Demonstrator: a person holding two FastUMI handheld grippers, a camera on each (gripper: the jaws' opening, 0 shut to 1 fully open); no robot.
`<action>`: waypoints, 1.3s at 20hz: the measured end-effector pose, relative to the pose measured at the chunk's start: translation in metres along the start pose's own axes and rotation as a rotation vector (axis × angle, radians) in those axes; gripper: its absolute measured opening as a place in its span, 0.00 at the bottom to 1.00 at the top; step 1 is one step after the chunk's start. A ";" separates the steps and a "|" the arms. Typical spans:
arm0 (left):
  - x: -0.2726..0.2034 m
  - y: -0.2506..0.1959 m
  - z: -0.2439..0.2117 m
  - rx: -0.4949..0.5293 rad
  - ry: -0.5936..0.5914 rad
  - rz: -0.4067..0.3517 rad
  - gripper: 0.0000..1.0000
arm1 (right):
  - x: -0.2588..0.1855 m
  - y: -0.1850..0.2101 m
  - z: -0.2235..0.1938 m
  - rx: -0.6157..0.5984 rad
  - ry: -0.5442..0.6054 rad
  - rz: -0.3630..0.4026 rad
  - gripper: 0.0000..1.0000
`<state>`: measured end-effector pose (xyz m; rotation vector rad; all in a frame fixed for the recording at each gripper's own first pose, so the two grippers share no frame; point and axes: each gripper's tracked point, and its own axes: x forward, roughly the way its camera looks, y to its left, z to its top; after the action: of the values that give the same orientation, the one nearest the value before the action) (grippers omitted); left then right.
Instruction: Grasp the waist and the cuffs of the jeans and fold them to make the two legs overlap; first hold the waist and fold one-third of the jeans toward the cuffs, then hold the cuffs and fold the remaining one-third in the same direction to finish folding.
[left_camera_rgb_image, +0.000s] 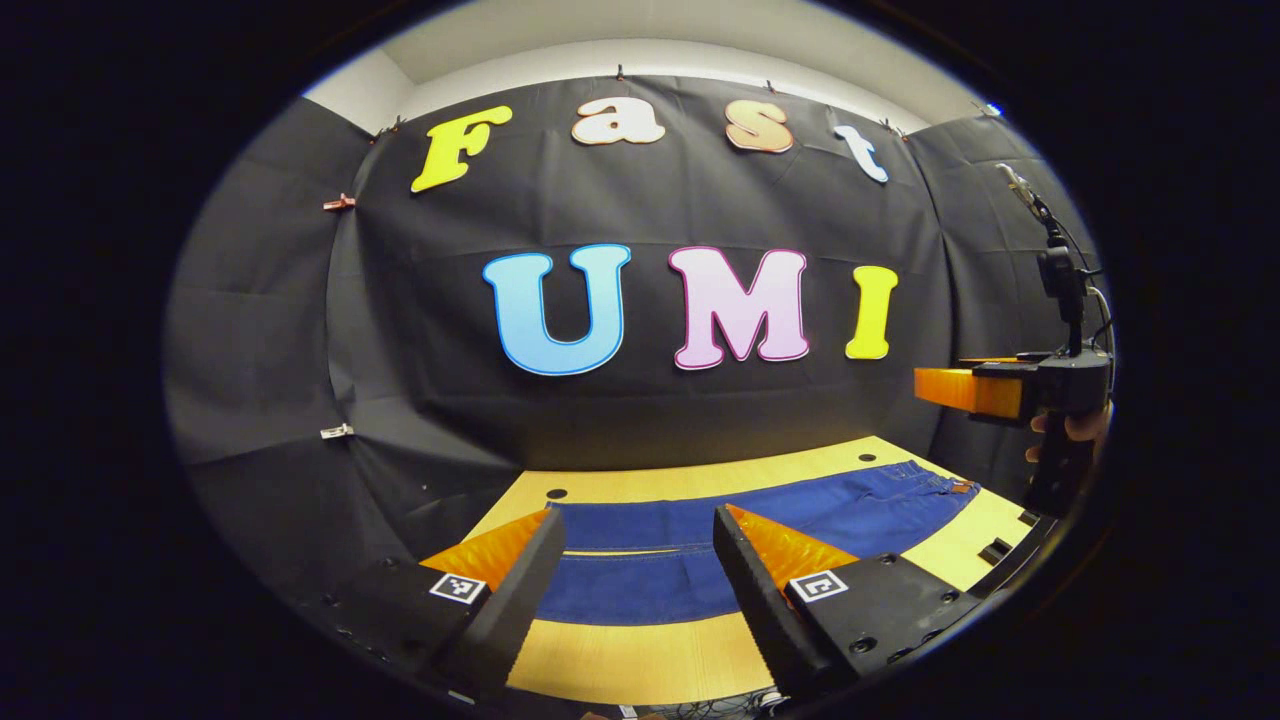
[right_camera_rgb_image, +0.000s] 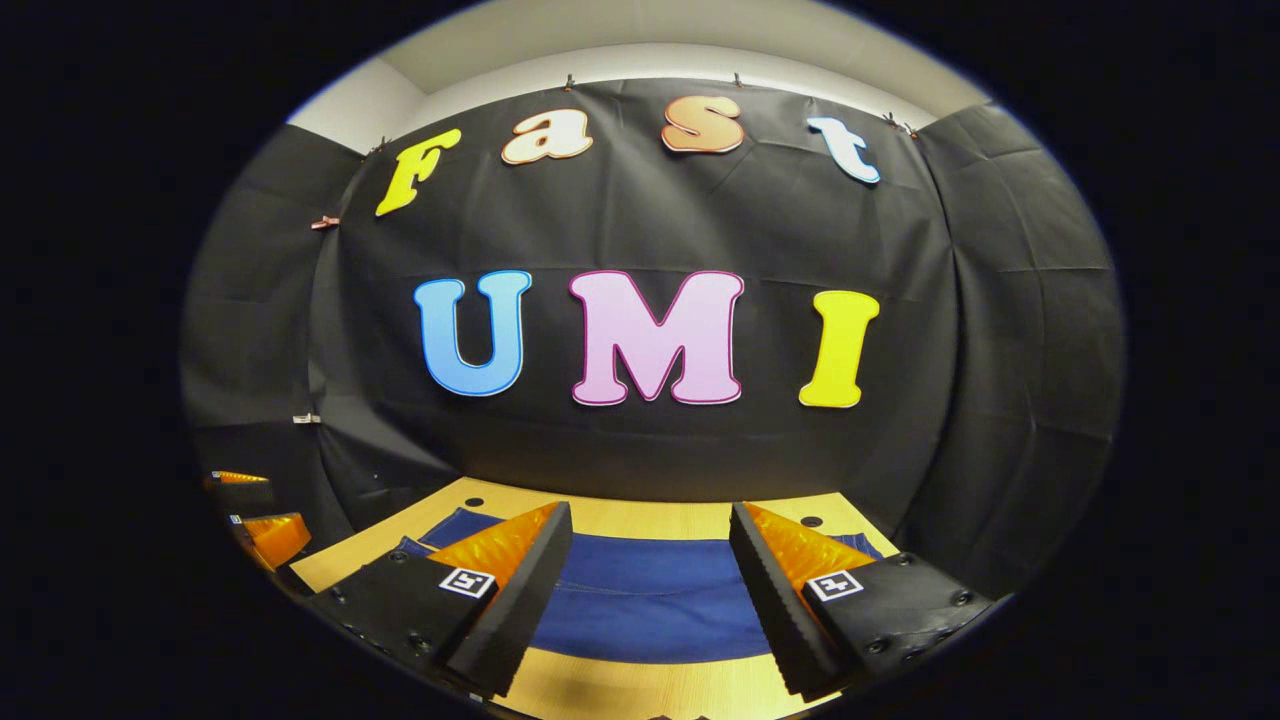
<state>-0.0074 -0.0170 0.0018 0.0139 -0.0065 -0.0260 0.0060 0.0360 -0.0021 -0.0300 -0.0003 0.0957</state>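
Dark blue jeans (left_camera_rgb_image: 800, 530) lie flat across the wooden table (left_camera_rgb_image: 640, 660), two legs side by side with a narrow gap between them, the waist with its tag at the right end. My left gripper (left_camera_rgb_image: 640, 545) hovers above the legs, open and holding nothing. Farther right in the left gripper view, a hand holds the right gripper (left_camera_rgb_image: 1010, 390) high above the waist end. In the right gripper view the jeans (right_camera_rgb_image: 650, 600) spread under my right gripper (right_camera_rgb_image: 650, 545), which is open and empty. The left gripper (right_camera_rgb_image: 255, 520) shows at the far left there.
The wooden table (right_camera_rgb_image: 640, 690) has small dark holes near its back edge (right_camera_rgb_image: 473, 501). Black cloth walls close the booth behind and on both sides. A bare strip of tabletop runs in front of the jeans.
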 end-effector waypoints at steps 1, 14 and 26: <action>0.001 0.000 0.000 0.004 -0.005 -0.005 0.94 | -0.001 -0.003 0.000 -0.002 -0.002 -0.007 0.97; 0.042 0.018 -0.029 0.112 0.031 -0.119 0.98 | -0.038 -0.054 0.011 -0.016 -0.057 -0.160 0.97; 0.120 0.180 -0.226 0.876 0.416 -0.269 0.97 | -0.048 -0.085 -0.013 -0.100 0.036 -0.255 0.96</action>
<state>0.1188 0.1633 -0.2212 0.8962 0.4014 -0.2876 -0.0337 -0.0533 -0.0122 -0.1315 0.0266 -0.1597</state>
